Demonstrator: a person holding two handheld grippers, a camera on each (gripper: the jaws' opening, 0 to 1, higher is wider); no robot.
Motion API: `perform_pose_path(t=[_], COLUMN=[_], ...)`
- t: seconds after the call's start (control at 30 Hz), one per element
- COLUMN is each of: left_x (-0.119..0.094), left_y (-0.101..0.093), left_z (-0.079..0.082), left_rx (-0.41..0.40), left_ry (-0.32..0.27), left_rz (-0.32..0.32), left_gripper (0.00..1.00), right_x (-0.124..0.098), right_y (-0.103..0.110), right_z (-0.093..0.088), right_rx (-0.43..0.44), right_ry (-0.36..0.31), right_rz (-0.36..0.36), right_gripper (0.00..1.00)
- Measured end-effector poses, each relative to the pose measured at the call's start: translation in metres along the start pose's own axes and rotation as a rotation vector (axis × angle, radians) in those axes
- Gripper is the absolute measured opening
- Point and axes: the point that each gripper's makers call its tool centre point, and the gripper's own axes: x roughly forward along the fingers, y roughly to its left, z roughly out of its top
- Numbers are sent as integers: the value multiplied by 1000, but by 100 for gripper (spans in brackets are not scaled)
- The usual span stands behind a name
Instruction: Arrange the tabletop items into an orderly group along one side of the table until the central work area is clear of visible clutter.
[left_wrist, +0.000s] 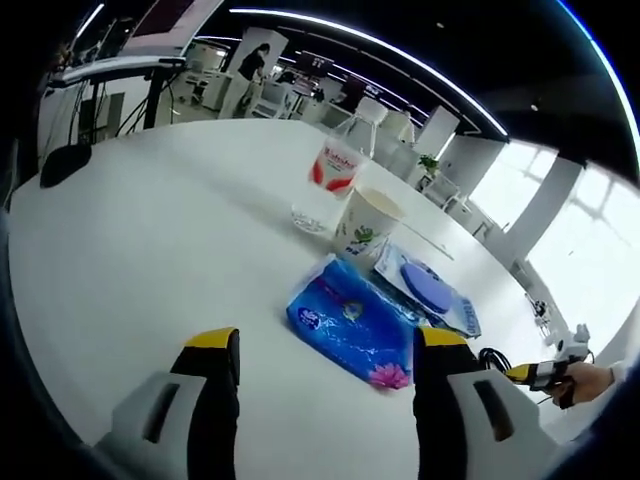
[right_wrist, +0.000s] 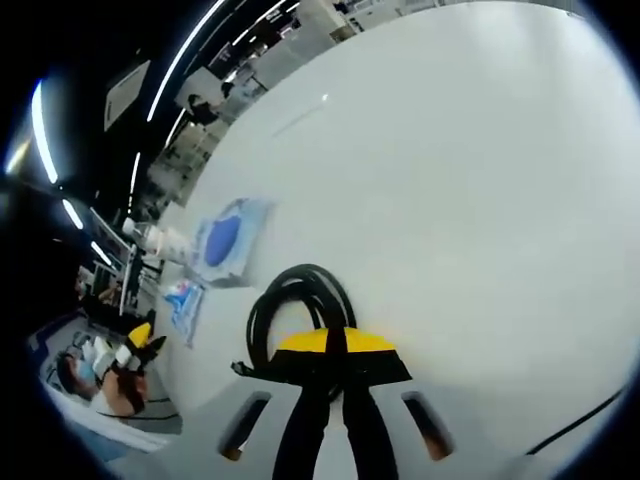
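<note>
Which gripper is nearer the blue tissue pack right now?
Left. The open left gripper sits just short of the tissue pack, which lies ahead between its fingers. The right gripper is farther off, shut on a coiled black cable.

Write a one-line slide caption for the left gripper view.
Open left gripper hovers above a blue tissue pack on the white table, beside a paper cup, plastic bottle and blue-print packet.
</note>
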Motion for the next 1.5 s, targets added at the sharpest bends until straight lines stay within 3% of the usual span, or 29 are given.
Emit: perform_pose_path(t=[0.2, 0.27, 0.37, 0.43, 0.5, 0.73, 1.0, 1.27, 1.43, 1.5], left_x=[6, 8, 12, 14, 19, 32, 42, 52, 54, 54], left_y=[3, 3, 0, -1, -5, -9, -7, -4, -2, -2], left_z=[13, 18, 26, 30, 31, 28, 29, 19, 16, 14], left_rx=[56, 73, 90, 99, 132, 268, 314, 351, 356, 341], left_ry=[7, 12, 13, 14, 35, 125, 176, 239, 259, 263], left_rz=[-10, -16, -29, -36, -56, -110, -139, -140, -140, -133], left_gripper=[71, 71, 71, 71, 70, 71, 68, 50, 28, 25], right_x=[0, -2, -4, -6, -8, -16, -19, -21, -17, -15], right_y=[1, 5, 18, 18, 23, 27, 33, 36, 45, 47], right_z=[0, 0, 4, 12, 13, 13, 3, 3, 1, 0], right_rx=[-27, -36, -84, -163, -181, -175, -174, -165, -185, -196], right_ry=[-1, -10, -40, -75, -75, -97, -88, -88, -79, -72], right_rz=[-6, 8, 37, -1, 2, 20, 38, 42, 57, 54], right_gripper=[1, 5, 21, 39, 49, 49, 49, 49, 50, 53])
